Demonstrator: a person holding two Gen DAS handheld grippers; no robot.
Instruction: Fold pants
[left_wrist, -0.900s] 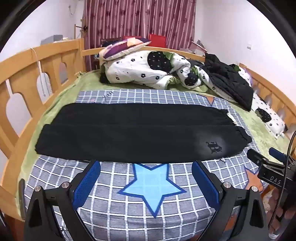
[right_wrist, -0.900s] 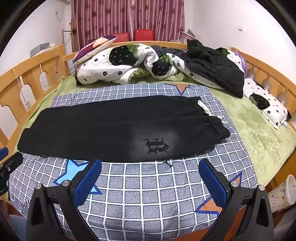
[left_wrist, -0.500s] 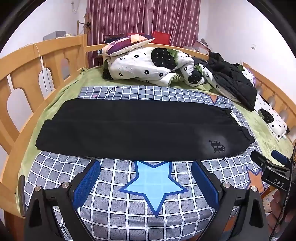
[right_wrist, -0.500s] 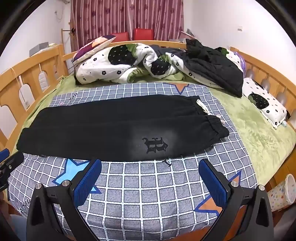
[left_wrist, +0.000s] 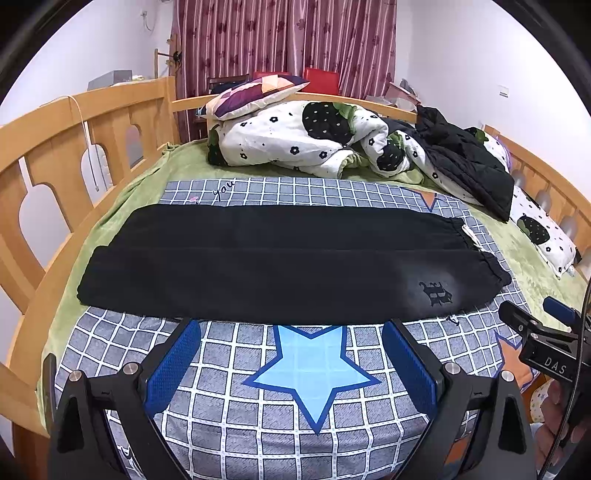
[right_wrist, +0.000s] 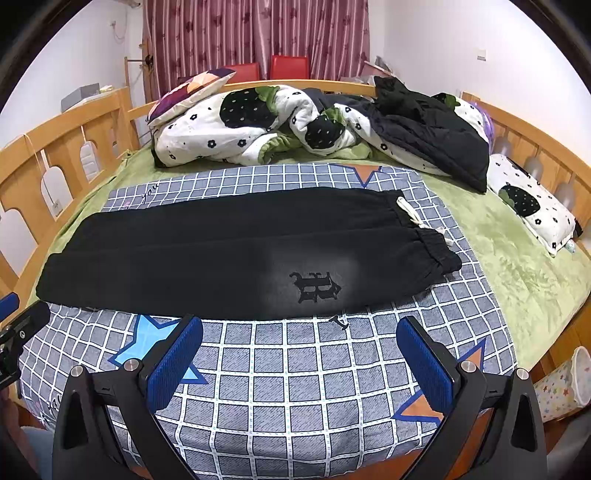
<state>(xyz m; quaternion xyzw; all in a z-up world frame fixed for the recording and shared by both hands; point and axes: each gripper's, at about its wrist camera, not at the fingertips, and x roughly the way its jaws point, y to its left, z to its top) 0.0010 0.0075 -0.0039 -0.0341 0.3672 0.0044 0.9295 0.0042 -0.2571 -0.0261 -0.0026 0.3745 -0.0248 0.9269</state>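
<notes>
1. Left gripper (left_wrist: 291, 363) with blue ribbed pads: jaws spread wide, nothing in them, hovering over the grey checked sheet (left_wrist: 236, 424).
2. Right gripper (right_wrist: 301, 360): same deal, spread wide and holding nothing.
3. Long black fabric pants (right_wrist: 221, 254) lie flat just beyond both, waistband to the right, legs stacked lengthwise.
4. White floral quilt (right_wrist: 229, 129) is bunched up behind.

Both wrist views face across the bed, sharing the pants (left_wrist: 280, 262).

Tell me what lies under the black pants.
The black pants lie flat on a grey checked blanket with blue stars, spread over a green sheet. The blanket's pattern directly beneath the pants is covered.
</notes>
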